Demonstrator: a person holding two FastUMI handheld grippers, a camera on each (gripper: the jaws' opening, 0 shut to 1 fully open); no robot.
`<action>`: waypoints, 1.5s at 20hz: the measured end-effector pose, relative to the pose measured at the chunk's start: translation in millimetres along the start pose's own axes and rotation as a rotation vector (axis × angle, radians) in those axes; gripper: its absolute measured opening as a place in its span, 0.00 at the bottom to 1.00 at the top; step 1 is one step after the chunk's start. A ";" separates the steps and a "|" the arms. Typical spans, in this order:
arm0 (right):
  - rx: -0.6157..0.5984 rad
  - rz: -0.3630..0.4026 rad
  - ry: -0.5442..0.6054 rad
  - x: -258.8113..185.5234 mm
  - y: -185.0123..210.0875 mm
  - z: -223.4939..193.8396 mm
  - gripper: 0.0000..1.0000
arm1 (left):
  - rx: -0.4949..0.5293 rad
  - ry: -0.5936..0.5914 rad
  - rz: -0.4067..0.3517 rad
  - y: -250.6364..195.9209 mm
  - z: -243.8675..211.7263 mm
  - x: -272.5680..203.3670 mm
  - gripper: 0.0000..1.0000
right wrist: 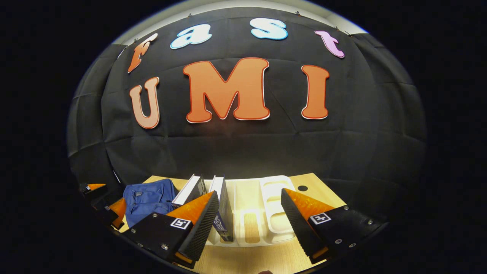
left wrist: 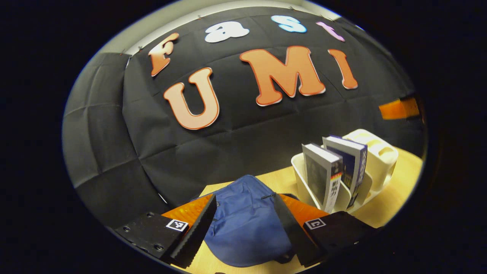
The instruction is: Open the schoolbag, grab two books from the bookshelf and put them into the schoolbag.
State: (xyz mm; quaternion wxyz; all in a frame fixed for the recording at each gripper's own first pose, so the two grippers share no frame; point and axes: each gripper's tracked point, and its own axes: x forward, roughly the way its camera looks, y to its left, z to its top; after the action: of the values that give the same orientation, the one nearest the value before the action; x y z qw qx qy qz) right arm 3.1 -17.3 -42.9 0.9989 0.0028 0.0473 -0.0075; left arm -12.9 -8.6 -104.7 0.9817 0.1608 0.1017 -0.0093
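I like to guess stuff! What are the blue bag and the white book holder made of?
The blue schoolbag looks like soft matte cloth: it slumps and creases. The white bookshelf looks like smooth moulded plastic, with rounded edges and a slight sheen. The table shows pale wood grain, perhaps only a veneer.

Both views face the wall from low over the table (left wrist: 395,198), sharing schoolbag (left wrist: 245,220) and bookshelf (right wrist: 262,213).
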 end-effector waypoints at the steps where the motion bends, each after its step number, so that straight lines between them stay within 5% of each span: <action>1: -0.003 -0.004 0.004 -0.5 -2.8 -2.1 0.97 | 0.057 0.005 -0.003 -5.9 -5.8 -1.0 0.98; 8: -0.018 -0.019 0.050 -4.7 -22.1 -18.7 0.97 | 0.362 0.097 -0.093 -73.9 -71.4 -15.7 0.95; 14: -0.026 -0.028 0.077 -4.5 -43.2 -29.5 0.97 | 0.515 0.240 -0.167 -109.1 -133.6 -8.8 0.95; 22: -0.034 -0.038 0.103 -2.1 -71.6 -34.1 0.97 | 0.586 0.402 -0.123 -101.2 -186.1 5.9 0.97; 30: -0.042 0.002 0.122 4.3 -69.8 -39.5 0.97 | 0.582 0.432 -0.083 -77.6 -174.8 14.8 0.96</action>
State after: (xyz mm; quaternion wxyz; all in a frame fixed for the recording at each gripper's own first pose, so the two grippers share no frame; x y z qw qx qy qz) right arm 2.5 -86.9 -82.9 0.9940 -0.0177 0.1080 -0.0053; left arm -36.8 -26.4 -294.2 0.8495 0.4273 0.3063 -0.0434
